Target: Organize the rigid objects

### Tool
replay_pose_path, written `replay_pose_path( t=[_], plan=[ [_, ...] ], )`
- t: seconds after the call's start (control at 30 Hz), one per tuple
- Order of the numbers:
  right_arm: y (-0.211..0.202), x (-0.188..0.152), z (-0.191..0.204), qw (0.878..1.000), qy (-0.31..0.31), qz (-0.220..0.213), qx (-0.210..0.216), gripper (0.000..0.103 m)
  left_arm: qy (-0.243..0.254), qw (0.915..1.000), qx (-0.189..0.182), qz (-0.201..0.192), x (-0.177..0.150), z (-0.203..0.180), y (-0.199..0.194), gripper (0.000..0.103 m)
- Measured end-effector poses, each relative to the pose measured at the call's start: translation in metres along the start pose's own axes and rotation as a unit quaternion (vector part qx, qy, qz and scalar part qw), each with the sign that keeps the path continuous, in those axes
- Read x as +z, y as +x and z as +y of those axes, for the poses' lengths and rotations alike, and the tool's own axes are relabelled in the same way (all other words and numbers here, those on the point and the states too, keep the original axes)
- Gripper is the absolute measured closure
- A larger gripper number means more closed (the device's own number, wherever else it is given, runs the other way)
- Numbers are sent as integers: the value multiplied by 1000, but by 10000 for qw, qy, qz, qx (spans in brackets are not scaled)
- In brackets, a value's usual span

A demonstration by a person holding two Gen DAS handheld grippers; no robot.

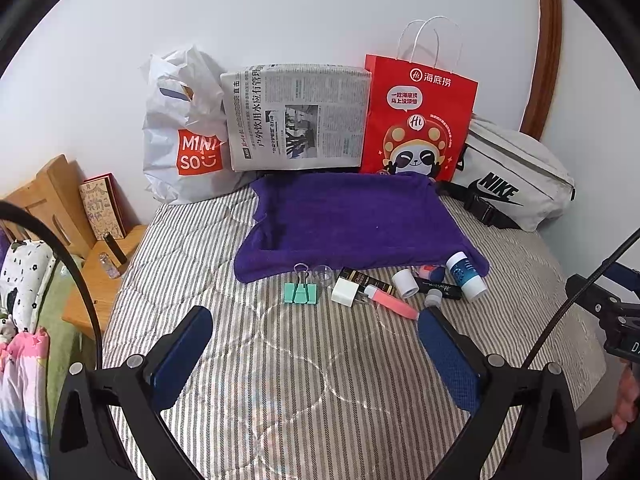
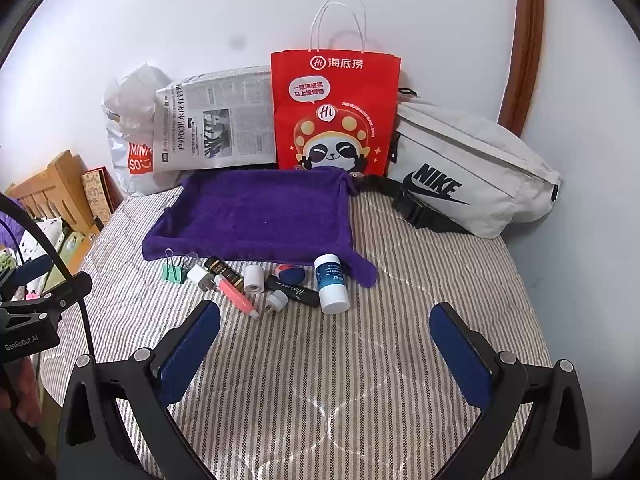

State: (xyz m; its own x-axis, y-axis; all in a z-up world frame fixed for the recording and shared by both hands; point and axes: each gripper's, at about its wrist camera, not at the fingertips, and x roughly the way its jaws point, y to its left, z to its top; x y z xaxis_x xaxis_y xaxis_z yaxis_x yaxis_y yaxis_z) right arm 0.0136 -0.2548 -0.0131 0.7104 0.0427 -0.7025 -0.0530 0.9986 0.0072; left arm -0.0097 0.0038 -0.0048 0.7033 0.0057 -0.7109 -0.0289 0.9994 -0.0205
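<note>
Two tongs: left tongs [image 1: 314, 338] and right tongs [image 2: 326, 330], both spread wide, holding nothing, above the striped bed cover [image 2: 320, 380].
Back row against the wall: white MINISO plastic bag [image 1: 184, 140], newspaper-wrapped box [image 1: 298, 116], red paper bag with a panda [image 2: 334, 112], grey Nike waist bag [image 2: 472, 168].
Purple towel tray [image 2: 260, 216]: lies on the bed in front of the back row, its edges turned up, nothing inside.
Small things: a row on the bed cover just beside the tray's near edge.
Mint binder clip [image 1: 301, 292]: leftmost, handles up.
White plug adapter [image 1: 346, 290]: right of the clip, touching a black-and-gold tube [image 2: 224, 272].
Pink tube [image 2: 237, 297]: lying slantwise, its tip nearest the left tongs' right finger.
White cylinder [image 2: 253, 279]: near the middle of the row.
Black marker [image 2: 296, 291]: lying flat, a small white plug [image 2: 277, 301] at its near side.
Blue-and-white bottle [image 2: 331, 283]: rightmost, lying on its side.
</note>
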Motion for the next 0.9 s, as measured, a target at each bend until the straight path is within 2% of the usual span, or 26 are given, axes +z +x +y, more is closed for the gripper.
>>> replay_pose_path(
  t=[0.9],
  plan=[
    [3,2,1,10000,-16,66,-34,0,49,10000,11,44,0,-2,5,0]
  ],
)
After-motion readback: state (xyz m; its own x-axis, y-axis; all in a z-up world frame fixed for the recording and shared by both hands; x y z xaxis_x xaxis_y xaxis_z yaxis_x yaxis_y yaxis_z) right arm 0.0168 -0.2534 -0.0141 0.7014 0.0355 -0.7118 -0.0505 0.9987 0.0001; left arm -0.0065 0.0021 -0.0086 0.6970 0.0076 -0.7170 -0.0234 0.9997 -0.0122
